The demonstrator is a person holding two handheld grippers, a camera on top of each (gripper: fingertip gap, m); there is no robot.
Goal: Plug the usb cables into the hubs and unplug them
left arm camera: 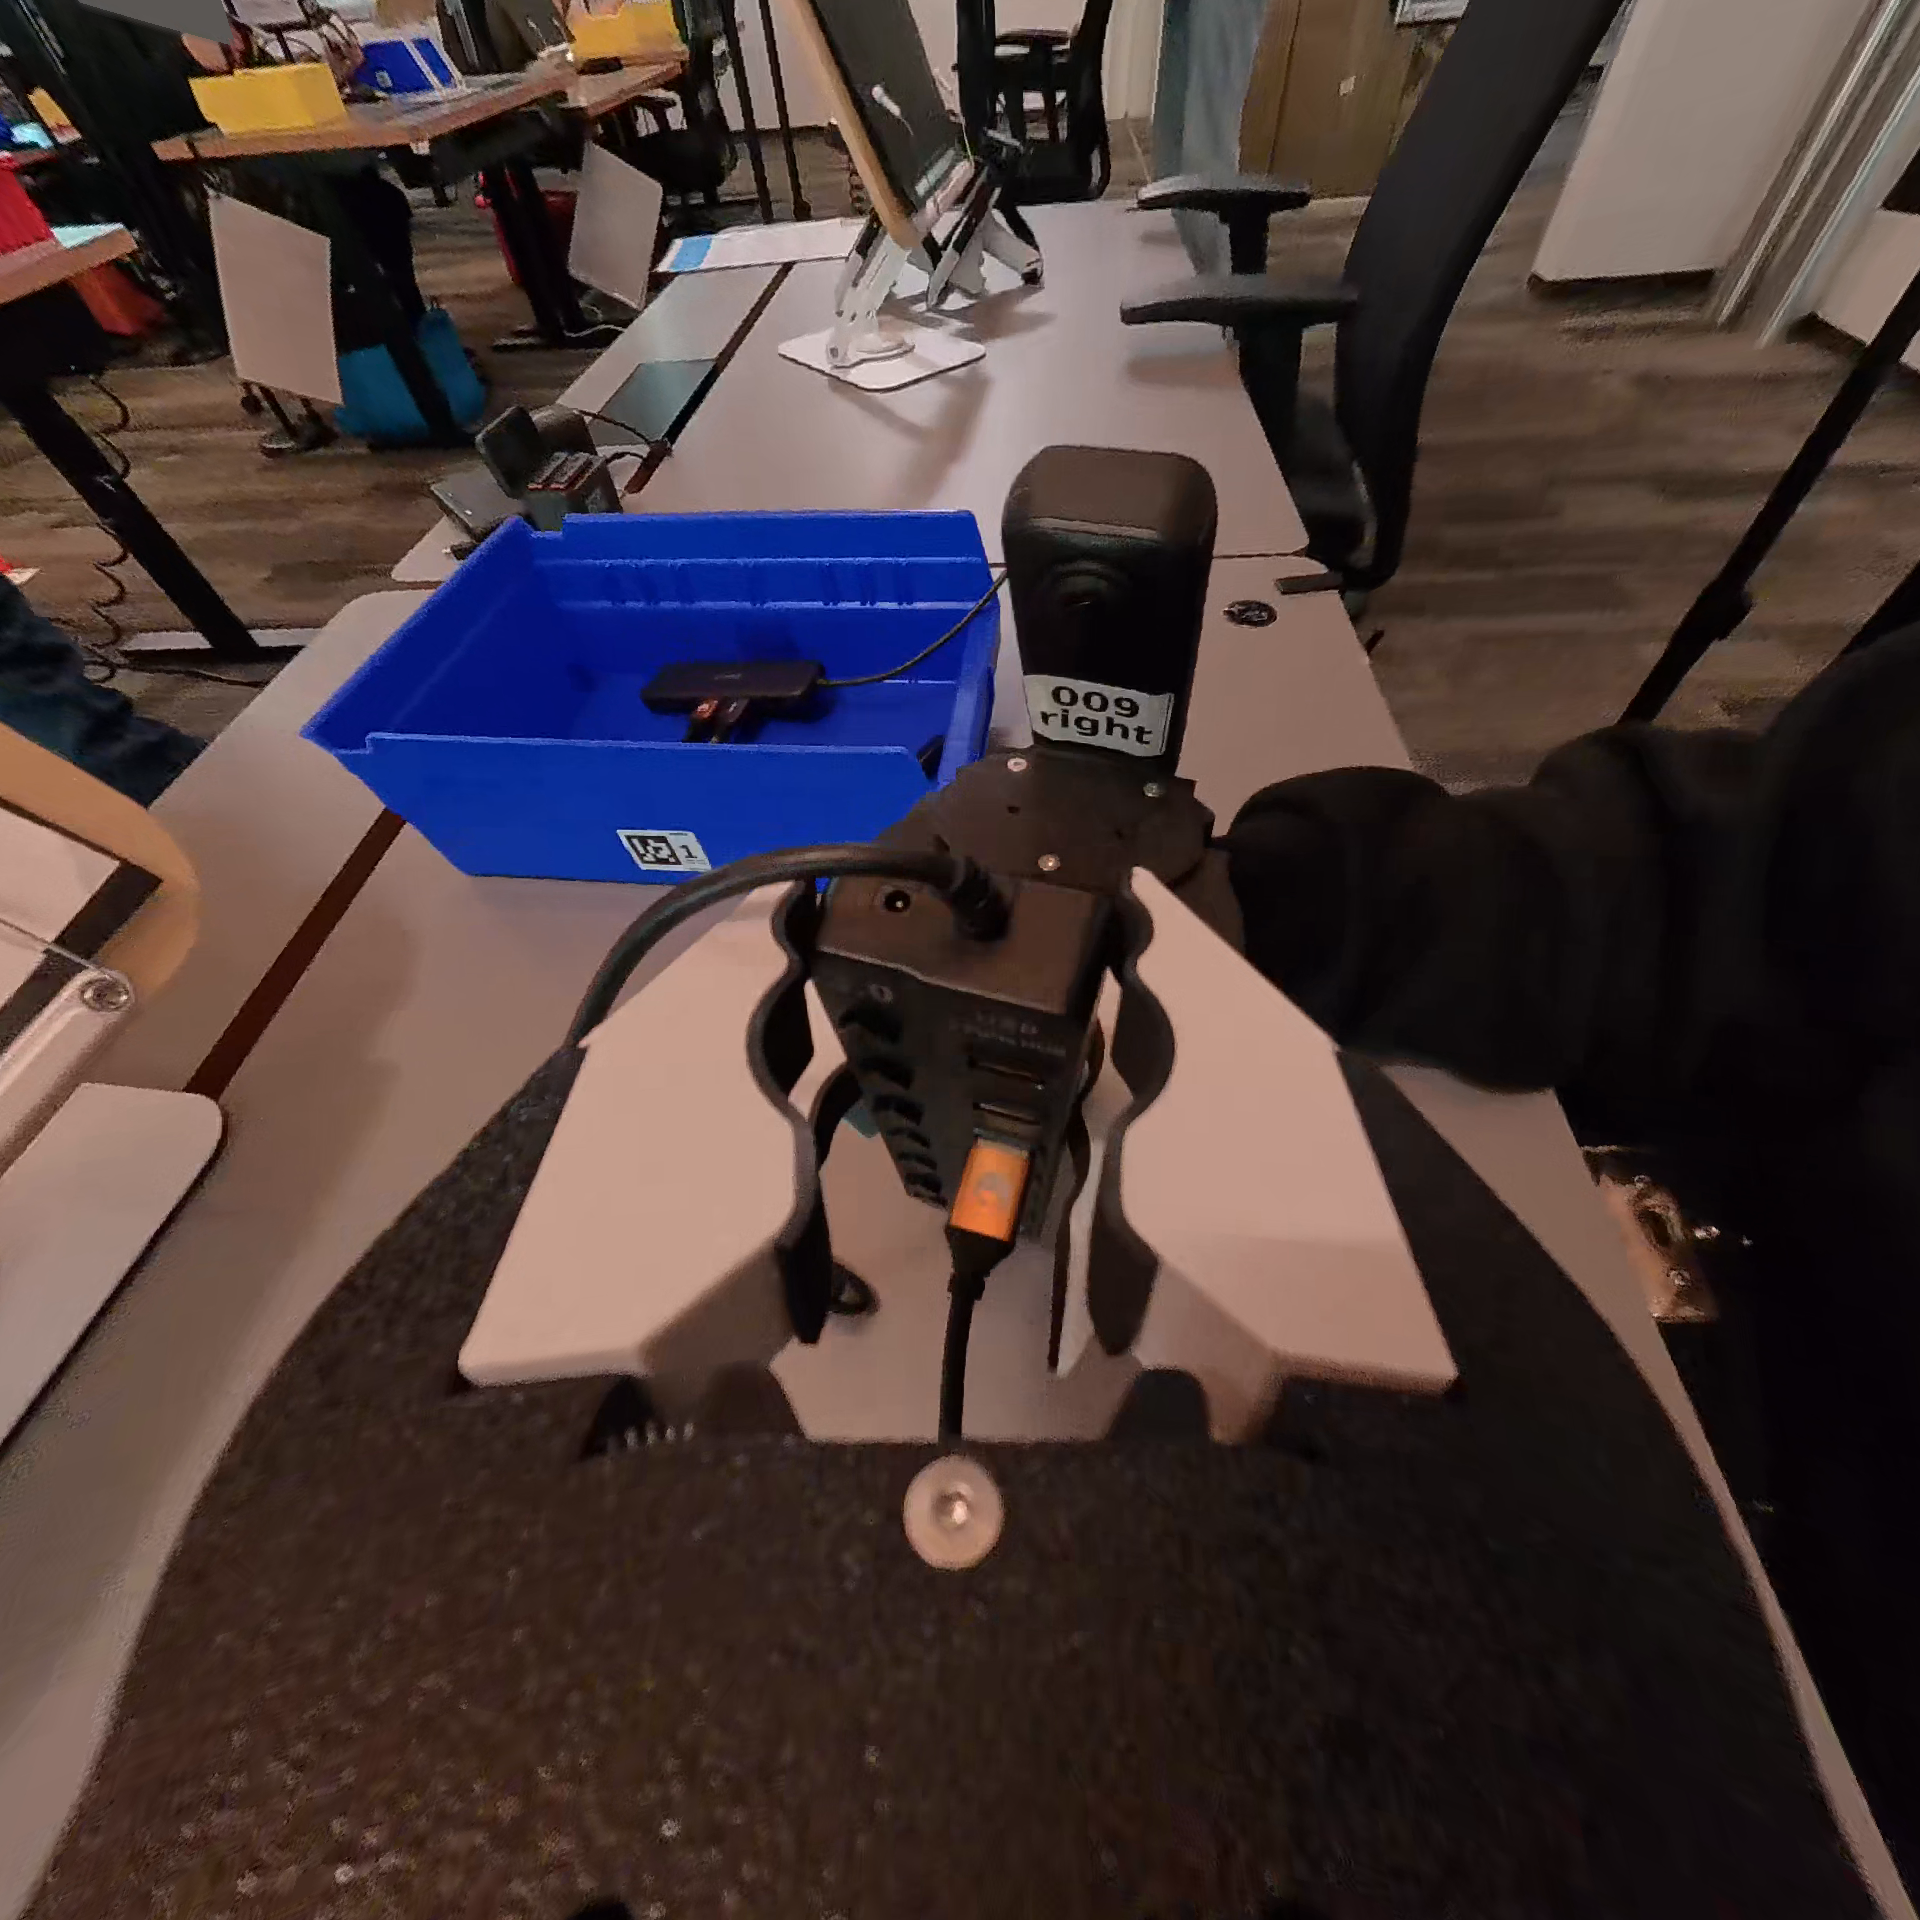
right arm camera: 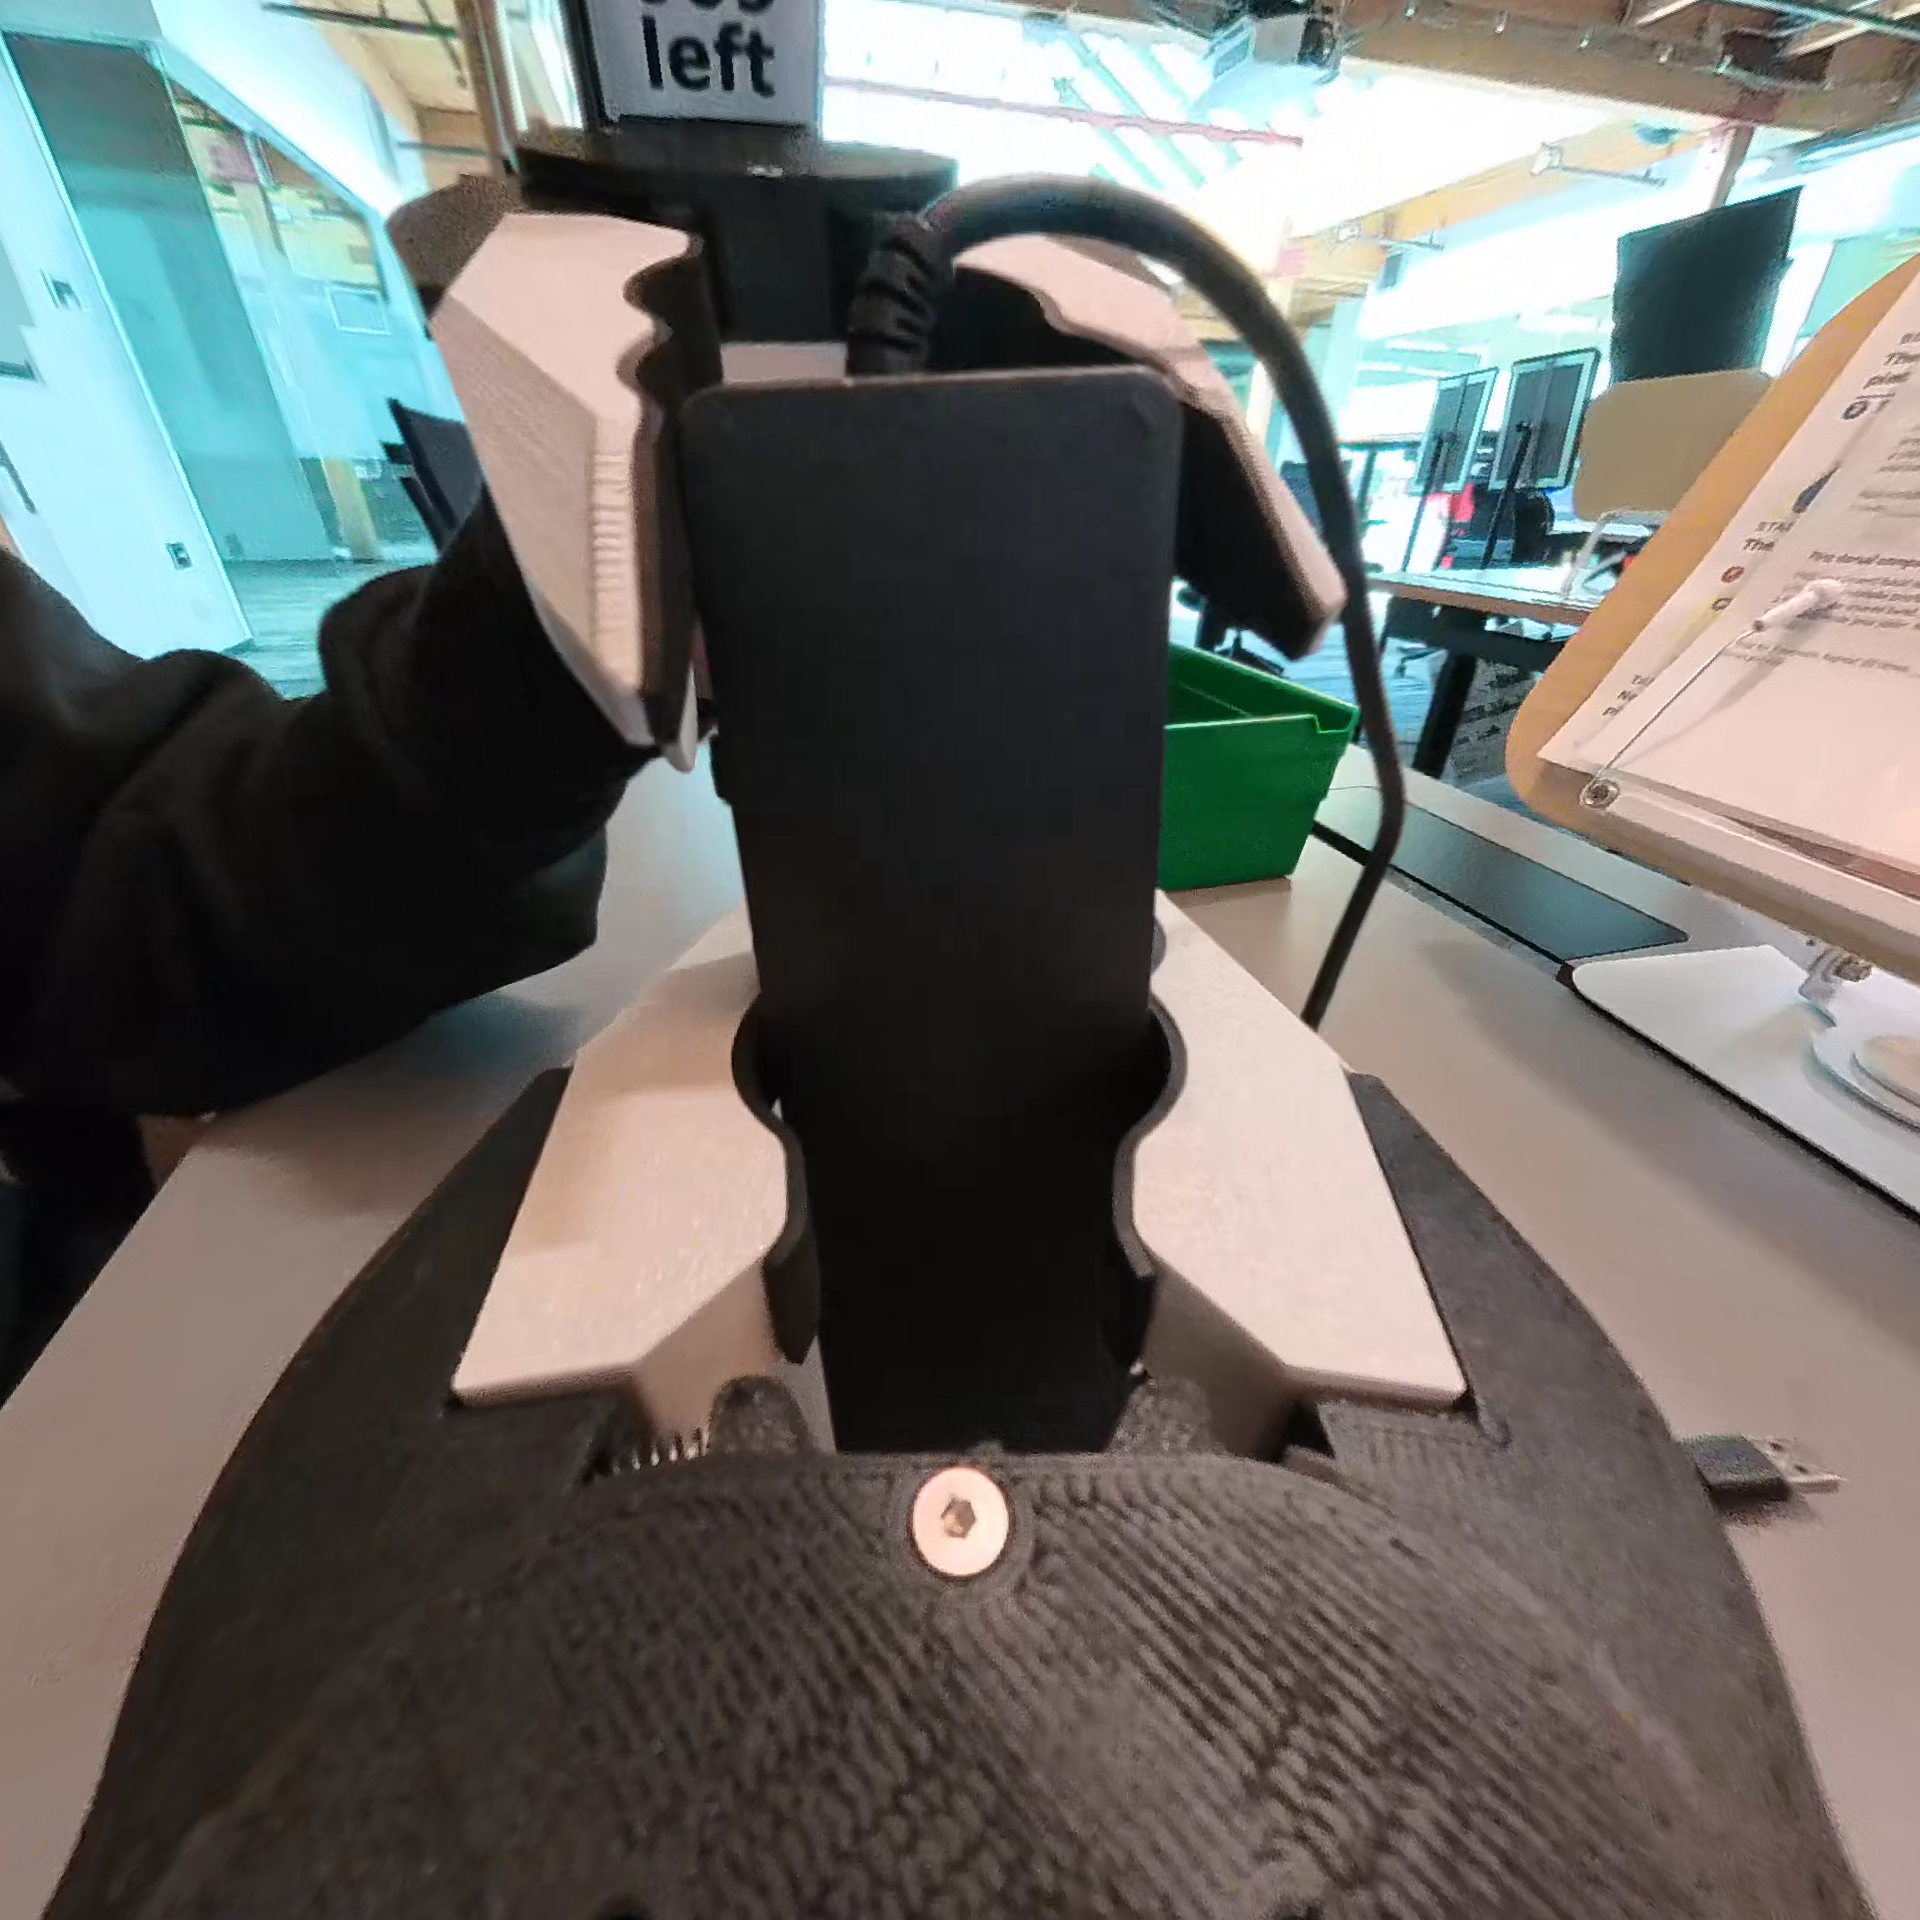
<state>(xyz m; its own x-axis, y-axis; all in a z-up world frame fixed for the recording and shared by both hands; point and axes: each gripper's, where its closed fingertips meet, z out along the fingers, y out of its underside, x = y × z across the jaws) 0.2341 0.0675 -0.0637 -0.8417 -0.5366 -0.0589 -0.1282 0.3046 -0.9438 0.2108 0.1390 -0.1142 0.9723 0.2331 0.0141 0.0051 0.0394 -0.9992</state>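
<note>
A black USB hub [left arm camera: 966,1008] stands upright over the grey table [left arm camera: 520,1039], held between both grippers. My left gripper [left arm camera: 961,935] faces its port side with both fingers closed against its sides. An orange USB plug [left arm camera: 989,1184] sits in a lower port, and its thin black cable hangs down. My right gripper [right arm camera: 956,1029] is shut on the hub's plain back [right arm camera: 935,727]. A thick black cable [left arm camera: 727,883] leaves the hub's top. The left gripper's fingers [right arm camera: 582,520] flank the hub's upper end in the right wrist view. The right gripper's camera [left arm camera: 1101,623] shows behind the hub.
A blue bin [left arm camera: 644,800] behind the hub holds a smaller black hub [left arm camera: 732,686] with plugs in it. A green bin [right arm camera: 1247,800] stands on the table. A loose USB plug [right arm camera: 1756,1465] lies at the right. A document stand [right arm camera: 1714,623], a tablet stand [left arm camera: 883,343] and an office chair [left arm camera: 1351,312] are nearby.
</note>
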